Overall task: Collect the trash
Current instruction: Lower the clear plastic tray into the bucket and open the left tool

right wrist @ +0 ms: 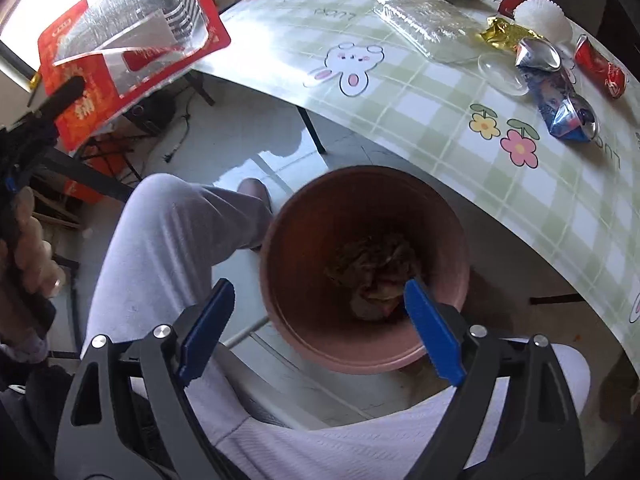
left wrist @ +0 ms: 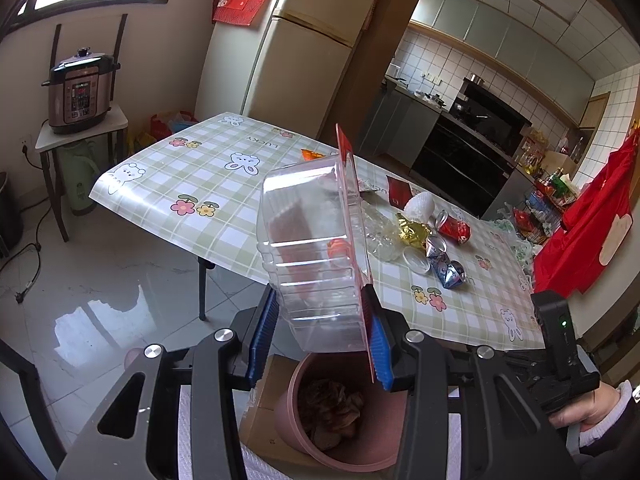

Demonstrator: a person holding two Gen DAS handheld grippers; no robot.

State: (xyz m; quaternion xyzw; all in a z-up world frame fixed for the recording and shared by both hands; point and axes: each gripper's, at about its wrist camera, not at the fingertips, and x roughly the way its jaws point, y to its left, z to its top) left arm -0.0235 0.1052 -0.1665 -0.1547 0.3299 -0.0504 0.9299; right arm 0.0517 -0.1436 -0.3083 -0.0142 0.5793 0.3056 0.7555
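My left gripper (left wrist: 320,330) is shut on a clear plastic blister pack (left wrist: 316,240) with a red card backing, held up above the pink trash bin (left wrist: 292,412). The same pack (right wrist: 132,36) shows at the upper left of the right wrist view. My right gripper (right wrist: 316,320) hangs open and empty over the bin (right wrist: 288,320), which holds crumpled brown waste (right wrist: 372,272). On the checked tablecloth (right wrist: 440,128) lie crushed cans (right wrist: 560,108), a red can (left wrist: 454,229), gold foil (left wrist: 414,232), a clear wrapper (right wrist: 424,20) and a white paper cup liner (right wrist: 542,20).
The person's legs in pale trousers (right wrist: 168,240) are beside the bin. A pressure cooker (left wrist: 78,92) stands on a side stand at the left, a fridge (left wrist: 304,52) behind the table, and a red cloth (left wrist: 592,220) hangs at the right.
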